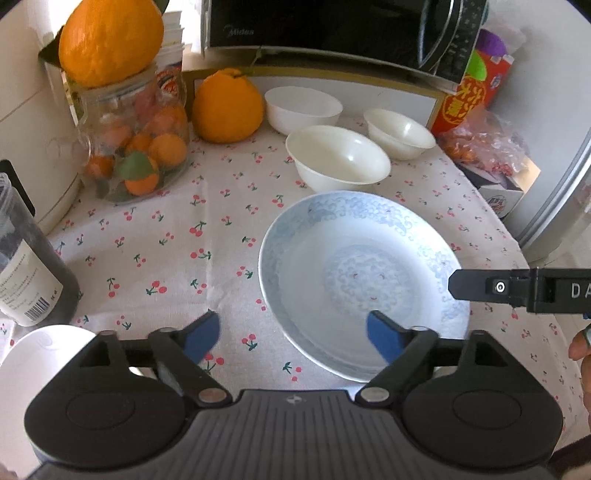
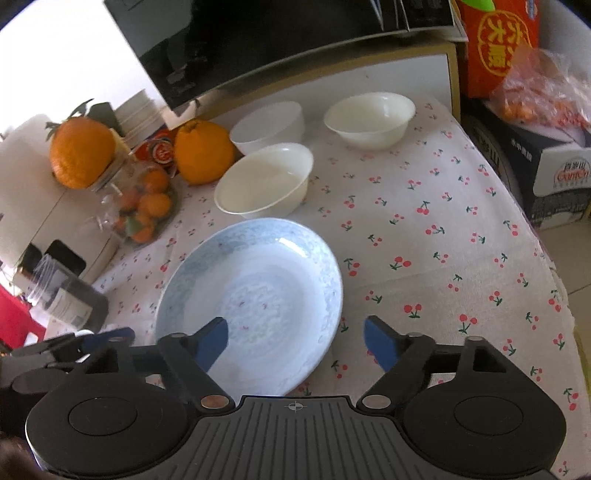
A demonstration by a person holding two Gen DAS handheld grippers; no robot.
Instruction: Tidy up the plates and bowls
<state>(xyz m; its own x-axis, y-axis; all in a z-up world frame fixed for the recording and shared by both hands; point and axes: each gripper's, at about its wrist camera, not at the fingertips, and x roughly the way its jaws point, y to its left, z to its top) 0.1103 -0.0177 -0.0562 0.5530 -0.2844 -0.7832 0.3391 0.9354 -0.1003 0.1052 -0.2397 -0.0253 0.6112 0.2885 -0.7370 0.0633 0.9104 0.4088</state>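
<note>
A pale blue patterned plate (image 1: 364,280) lies on the cherry-print tablecloth; it also shows in the right wrist view (image 2: 255,295). Three white bowls stand beyond it: a near one (image 1: 338,157) (image 2: 264,181), a far left one (image 1: 303,109) (image 2: 267,125) and a far right one (image 1: 399,133) (image 2: 369,118). My left gripper (image 1: 293,339) is open, straddling the plate's near left rim. My right gripper (image 2: 295,343) is open, straddling the plate's near right rim; it also shows in the left wrist view (image 1: 452,286), over the plate's right edge. Both are empty.
A glass jar of small oranges (image 1: 136,147) with a large orange (image 1: 110,40) on top stands at left, another orange (image 1: 227,107) beside it. A dark bottle (image 1: 26,258) and a white dish (image 1: 33,373) are near left. A microwave (image 1: 332,29) is behind, boxes and bags (image 2: 535,110) at right.
</note>
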